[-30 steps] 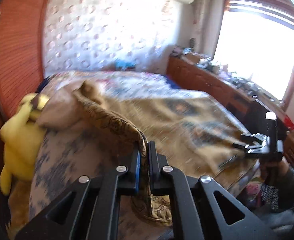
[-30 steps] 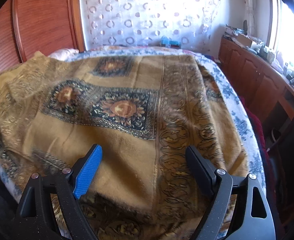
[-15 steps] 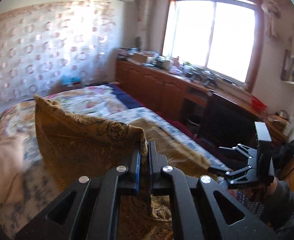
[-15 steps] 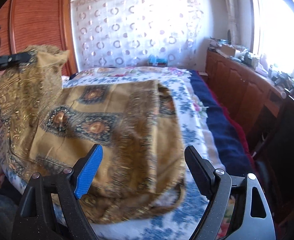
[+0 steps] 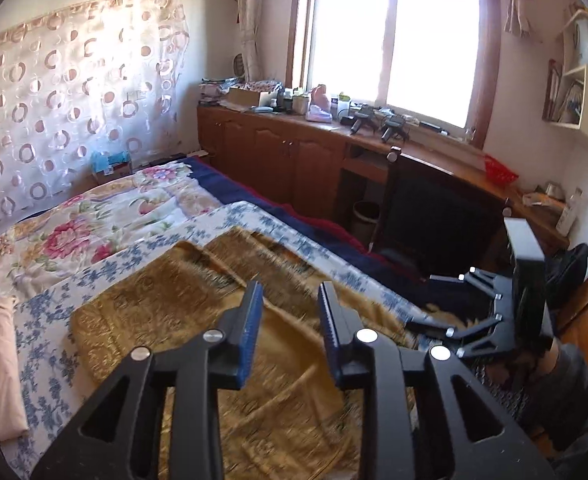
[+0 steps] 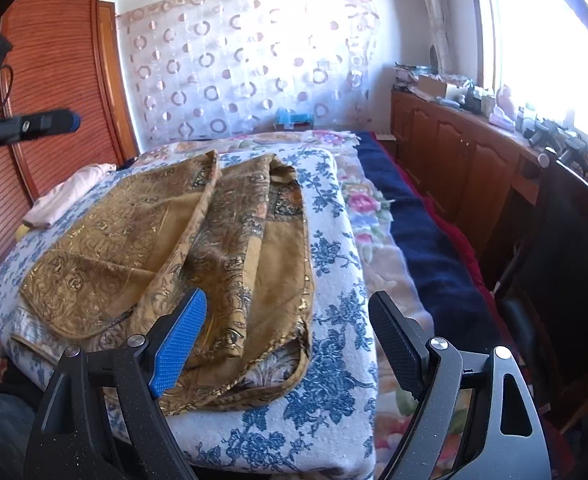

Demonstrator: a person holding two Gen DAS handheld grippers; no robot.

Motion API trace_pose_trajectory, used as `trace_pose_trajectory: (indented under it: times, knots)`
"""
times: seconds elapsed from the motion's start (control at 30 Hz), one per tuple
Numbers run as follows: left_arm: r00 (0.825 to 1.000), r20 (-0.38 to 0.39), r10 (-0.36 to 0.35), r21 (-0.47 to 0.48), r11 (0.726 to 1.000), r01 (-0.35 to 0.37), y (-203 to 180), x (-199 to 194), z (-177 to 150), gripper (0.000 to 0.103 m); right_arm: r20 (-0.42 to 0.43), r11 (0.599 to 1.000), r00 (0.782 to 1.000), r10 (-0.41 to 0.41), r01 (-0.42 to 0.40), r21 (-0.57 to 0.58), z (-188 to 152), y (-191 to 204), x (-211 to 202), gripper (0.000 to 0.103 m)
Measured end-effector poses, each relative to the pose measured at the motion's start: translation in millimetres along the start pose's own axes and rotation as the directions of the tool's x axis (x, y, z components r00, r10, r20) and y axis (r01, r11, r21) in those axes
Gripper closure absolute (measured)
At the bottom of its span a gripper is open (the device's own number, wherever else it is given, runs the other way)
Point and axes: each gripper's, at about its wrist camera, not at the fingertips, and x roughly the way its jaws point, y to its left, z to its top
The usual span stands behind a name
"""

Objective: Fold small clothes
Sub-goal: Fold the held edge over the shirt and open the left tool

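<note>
A golden-brown patterned cloth (image 5: 198,312) (image 6: 154,240) lies folded over itself on the blue-flowered blanket (image 6: 325,240) of the bed. My left gripper (image 5: 290,292) hovers above the cloth's near part. Its jaws are opening and nothing is between them. The right wrist view shows the left gripper (image 6: 34,124) high at the left, clear of the cloth. My right gripper (image 6: 288,304) stands wide over the cloth's near right corner, its jaws closing slightly with nothing gripped. The left wrist view has the right gripper (image 5: 453,320) at the bed's right edge, held by a sleeved hand.
A pink pillow (image 6: 70,196) lies at the bed's left. A navy blanket (image 6: 413,232) runs along the bed's right side. Beyond it stand a wooden cabinet (image 5: 294,160) cluttered on top and a black chair (image 5: 433,220). A slatted wardrobe (image 6: 54,80) stands on the left.
My left gripper carried a corner of the cloth across the bed and let it go. The cloth now lies folded over. My right gripper drew back from the cloth.
</note>
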Motion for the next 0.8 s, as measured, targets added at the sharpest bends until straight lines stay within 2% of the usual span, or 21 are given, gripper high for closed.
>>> trace_pose_trajectory:
  times: [0.13,0.3,0.47,0.6,0.8]
  knots:
    - [0.999,-0.024,0.037,-0.017,0.999,-0.037,15.0,-8.0,-22.9,0.069,-0.004,0.999,0.999,0.035,-0.035,-0.014,3.6,9.2,4.6,0.028]
    - [0.993,-0.076,0.094,-0.046,0.994,-0.097,41.0,-13.2,-59.3,0.066,-0.026,0.991,0.991,0.128,-0.129,-0.037,8.1,30.4,14.8,0.046]
    - [0.972,-0.156,0.176,-0.079,0.979,-0.190,73.2,-6.4,-101.6,0.066,-0.066,0.978,0.977,0.203,-0.206,-0.041,9.8,55.0,35.8,0.047]
    - [0.957,-0.201,0.208,-0.114,0.966,-0.234,97.5,-2.0,-126.3,0.066,-0.107,0.970,0.966,0.236,-0.242,-0.039,7.8,68.9,53.2,0.047]
    - [0.949,-0.224,0.221,-0.160,0.952,-0.259,116.9,-1.5,-146.3,0.066,-0.157,0.969,0.959,0.236,-0.245,-0.039,5.4,81.4,72.3,0.048]
